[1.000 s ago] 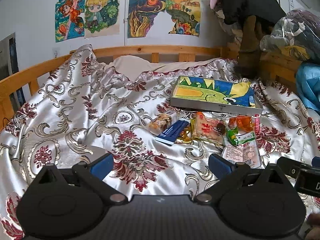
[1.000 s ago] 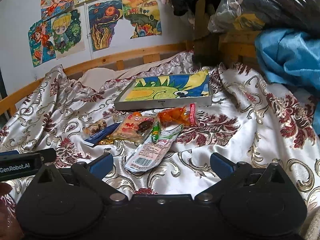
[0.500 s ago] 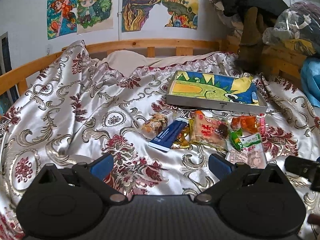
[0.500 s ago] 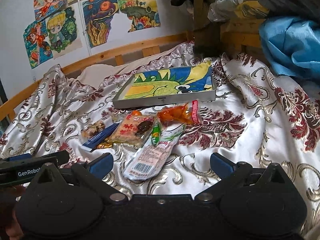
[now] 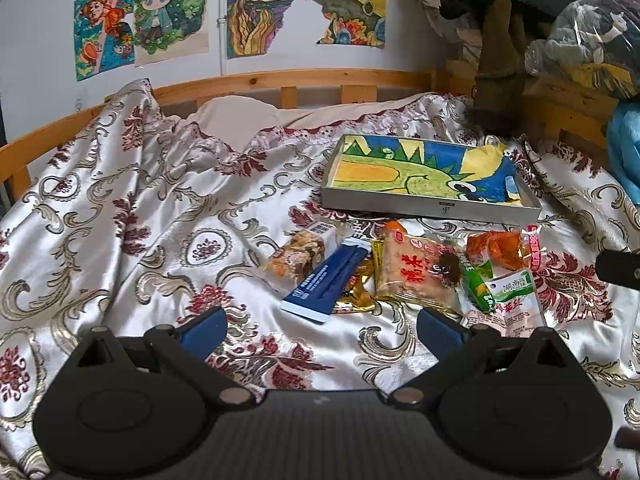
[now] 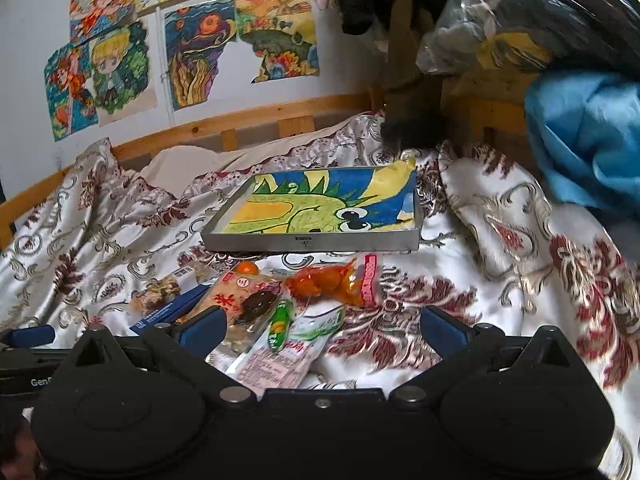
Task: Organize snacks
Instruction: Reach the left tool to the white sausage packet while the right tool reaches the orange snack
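On a bed spread with a shiny silver satin cover patterned in dark red flowers and gold scrolls (image 5: 132, 216), the snacks lie in one loose row, just in front of a shallow grey rectangular tray lined with a green, yellow and blue cartoon drawing (image 5: 430, 206).

Left to right, the row reads as follows. First, a clear wrapper of brown nut brittle (image 5: 296, 256), lying aslant. Touching it on the right is a flat dark blue packet with white print (image 5: 326, 282), one end resting over a crumpled gold foil wrapper (image 5: 358, 294). Next comes a clear pack holding a pale orange cake with red characters and a dark round mark (image 5: 416, 274). Beside it lies a small green stick-shaped sachet (image 5: 478, 286), overlapping a white pouch with a green top and a red label (image 5: 510, 300). Behind these two, nearest the tray, sits a clear bag of orange-red pieces with a pink sealed edge (image 5: 500, 248).

The left gripper (image 5: 320, 326) hovers low over bare cover in front of the blue packet — fingers spread wide, nothing between them. The right gripper (image 6: 320, 326) hangs over the white pouch and the green sachet, likewise spread wide and empty; its left finger (image 6: 202, 328) overlaps the cake pack in view — contact cannot be judged.

The tray holds no snacks.
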### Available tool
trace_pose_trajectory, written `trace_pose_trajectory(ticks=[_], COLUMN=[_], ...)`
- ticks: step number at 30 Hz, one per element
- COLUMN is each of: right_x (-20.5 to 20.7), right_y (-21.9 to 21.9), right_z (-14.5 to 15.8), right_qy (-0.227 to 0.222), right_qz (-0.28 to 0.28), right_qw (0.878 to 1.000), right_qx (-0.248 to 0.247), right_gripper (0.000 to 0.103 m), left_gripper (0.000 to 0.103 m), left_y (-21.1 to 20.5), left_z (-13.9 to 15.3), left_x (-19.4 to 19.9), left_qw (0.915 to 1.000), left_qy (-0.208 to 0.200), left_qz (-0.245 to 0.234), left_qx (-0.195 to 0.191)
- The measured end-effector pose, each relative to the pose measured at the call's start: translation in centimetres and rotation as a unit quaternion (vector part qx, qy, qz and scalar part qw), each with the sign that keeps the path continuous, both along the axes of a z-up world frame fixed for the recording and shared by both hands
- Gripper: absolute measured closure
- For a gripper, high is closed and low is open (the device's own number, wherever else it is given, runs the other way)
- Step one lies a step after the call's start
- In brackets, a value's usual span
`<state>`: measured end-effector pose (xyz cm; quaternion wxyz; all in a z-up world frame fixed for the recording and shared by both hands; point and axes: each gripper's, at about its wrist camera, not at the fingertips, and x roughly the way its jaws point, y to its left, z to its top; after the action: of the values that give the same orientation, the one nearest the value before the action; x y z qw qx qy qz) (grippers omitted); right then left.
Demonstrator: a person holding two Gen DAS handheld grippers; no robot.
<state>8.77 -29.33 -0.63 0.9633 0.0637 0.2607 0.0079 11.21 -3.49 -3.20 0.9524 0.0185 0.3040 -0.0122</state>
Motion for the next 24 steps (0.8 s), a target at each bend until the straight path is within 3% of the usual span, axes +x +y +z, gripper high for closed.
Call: trace_pose_trajectory(ticks=[6,10,16,24], right_x=[1.8,3.0,4.9,8.6], right_y=[-0.8,-1.6,-2.5,-4.7], right_z=[-0.5,-1.4,-2.6,-4.4], right_qy=[0.008,0.026,0.049,0.053], right_qz=[0.035,0.052,0.083,0.098], right_qw=[0.999,0.998,0.994,0.992], right_qx=[-0.035,-0.033,-0.054,-0.061], right_gripper=[0.001,0.001,0.001,0.001], left_gripper=[0.000,0.000,0.000,0.000], left_y=[-0.7,-1.2,-2.8,-7.0], left_z=[-0.7,-1.2,-2.3,-3.9], left_x=[0.9,1.5,2.3,4.1], left_qw=[0.9999,0.9995,0.9967,0.9861], left_qy=[0.003,0.012,0.021,0.046], left_qz=[-0.015,-0.028,-0.078,-0.159], left_qx=[0.003,0.000,-0.004,-0.016])
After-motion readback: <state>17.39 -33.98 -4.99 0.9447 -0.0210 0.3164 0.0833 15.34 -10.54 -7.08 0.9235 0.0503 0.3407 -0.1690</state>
